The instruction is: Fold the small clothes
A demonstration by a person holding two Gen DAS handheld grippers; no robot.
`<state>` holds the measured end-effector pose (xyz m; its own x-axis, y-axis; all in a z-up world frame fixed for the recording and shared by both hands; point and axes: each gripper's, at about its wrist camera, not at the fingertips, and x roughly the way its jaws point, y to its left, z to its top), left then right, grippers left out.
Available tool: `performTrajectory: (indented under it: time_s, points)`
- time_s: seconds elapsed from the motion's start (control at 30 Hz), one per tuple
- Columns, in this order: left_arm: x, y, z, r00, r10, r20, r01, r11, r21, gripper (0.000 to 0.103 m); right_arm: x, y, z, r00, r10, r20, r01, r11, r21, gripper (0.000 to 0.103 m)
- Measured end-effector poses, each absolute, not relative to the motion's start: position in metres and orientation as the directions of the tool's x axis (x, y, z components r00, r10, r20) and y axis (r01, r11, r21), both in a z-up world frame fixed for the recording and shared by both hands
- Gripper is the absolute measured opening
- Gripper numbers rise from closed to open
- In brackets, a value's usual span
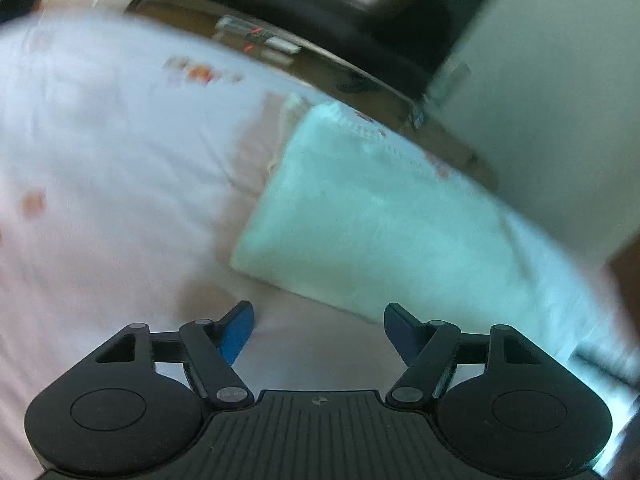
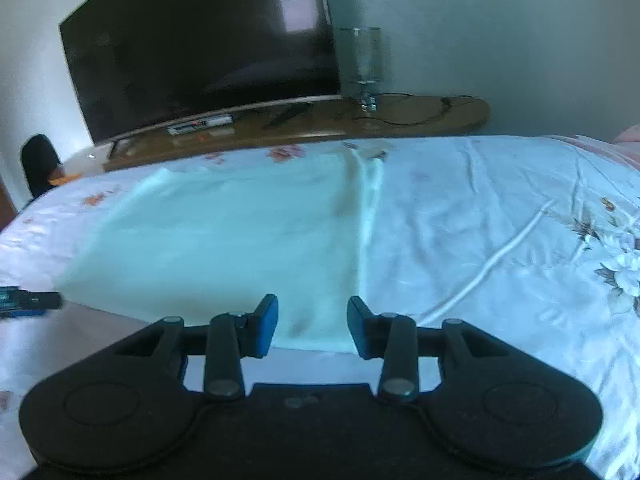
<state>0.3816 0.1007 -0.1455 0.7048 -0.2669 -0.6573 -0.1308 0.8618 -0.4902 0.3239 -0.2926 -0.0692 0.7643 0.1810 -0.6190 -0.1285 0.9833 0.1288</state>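
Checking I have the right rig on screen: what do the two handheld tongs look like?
Both tongs, left and right, are matte black plastic: two rounded lobes with circular discs, a ribbed centre plate, silver-pinned linkage arms and blue-padded fingers. No cables or sleeves show.

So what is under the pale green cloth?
The pale green cloth lies flat on the floral bedsheet, which shows all round it. Whatever is directly beneath is covered.

The left wrist view is smeared by motion blur, so the pale green cloth (image 1: pixel 360 216) and the shelf (image 1: pixel 256 44) behind it lose their detail. In the right wrist view, a dark object (image 2: pixel 28 302), possibly the other gripper, is cut off by the left edge.
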Motion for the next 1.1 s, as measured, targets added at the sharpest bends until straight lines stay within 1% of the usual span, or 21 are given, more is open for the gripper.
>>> performTrajectory:
  time_s: [0.13,0.2,0.33,0.37,0.47,0.5,0.73,0.77,0.8,0.83,0.87,0.9,0.93,1.0,1.1]
  points:
    - [0.381,0.118,-0.166,0.754,-0.313,-0.577,-0.253,0.673,-0.695,0.072,0.32,-0.28,-0.064,0.758,0.23,-0.611,-0.143,0.972,0.189,0.039]
    - [0.384,0.118,-0.175,0.776,-0.311,-0.549,-0.273,0.619,-0.736,0.072,0.324,-0.277,-0.064,0.75,0.259,-0.609,-0.146,0.962,0.23,0.039]
    - [0.398,0.112,-0.182,0.801,-0.286,-0.526,-0.291,0.582,-0.759,0.072,0.336,-0.264,-0.066,0.744,0.3,-0.596,-0.15,0.946,0.289,0.037]
    - [0.4,0.11,-0.183,0.807,-0.279,-0.52,-0.292,0.576,-0.764,0.072,0.34,-0.261,-0.066,0.745,0.31,-0.591,-0.152,0.941,0.303,0.035]
    - [0.409,0.106,-0.185,0.826,-0.251,-0.504,-0.29,0.579,-0.762,0.072,0.354,-0.248,-0.068,0.739,0.344,-0.579,-0.171,0.927,0.333,0.016]
    - [0.411,0.106,-0.185,0.832,-0.243,-0.498,-0.284,0.585,-0.76,0.072,0.359,-0.244,-0.07,0.736,0.355,-0.576,-0.178,0.923,0.342,0.014]
    - [0.429,0.1,-0.184,0.854,-0.224,-0.47,-0.246,0.622,-0.743,0.072,0.396,-0.226,-0.08,0.723,0.394,-0.567,-0.208,0.908,0.365,0.012]
    - [0.43,0.1,-0.183,0.855,-0.221,-0.469,-0.245,0.625,-0.741,0.071,0.402,-0.224,-0.082,0.721,0.397,-0.568,-0.207,0.906,0.37,0.012]
    - [0.431,0.099,-0.183,0.854,-0.214,-0.474,-0.25,0.63,-0.736,0.058,0.409,-0.223,-0.083,0.719,0.4,-0.569,-0.207,0.904,0.374,0.012]
    - [0.433,0.099,-0.185,0.846,-0.217,-0.487,-0.26,0.628,-0.733,0.04,0.415,-0.222,-0.085,0.717,0.402,-0.569,-0.209,0.903,0.375,0.012]
    - [0.435,0.101,-0.19,0.843,-0.207,-0.496,-0.279,0.621,-0.733,0.031,0.419,-0.221,-0.086,0.717,0.404,-0.567,-0.211,0.902,0.377,0.012]
    - [0.434,0.104,-0.195,0.841,-0.197,-0.504,-0.298,0.609,-0.735,0.016,0.424,-0.22,-0.087,0.717,0.409,-0.564,-0.215,0.9,0.38,0.012]
    - [0.434,0.107,-0.199,0.841,-0.198,-0.503,-0.305,0.593,-0.745,0.011,0.428,-0.22,-0.088,0.718,0.411,-0.561,-0.218,0.899,0.38,0.012]
    - [0.432,0.11,-0.202,0.85,-0.207,-0.485,-0.29,0.585,-0.758,0.011,0.436,-0.219,-0.09,0.718,0.411,-0.562,-0.22,0.9,0.377,0.012]
    - [0.433,0.108,-0.201,0.853,-0.199,-0.482,-0.287,0.592,-0.753,0.011,0.444,-0.212,-0.095,0.711,0.414,-0.568,-0.231,0.901,0.368,0.012]
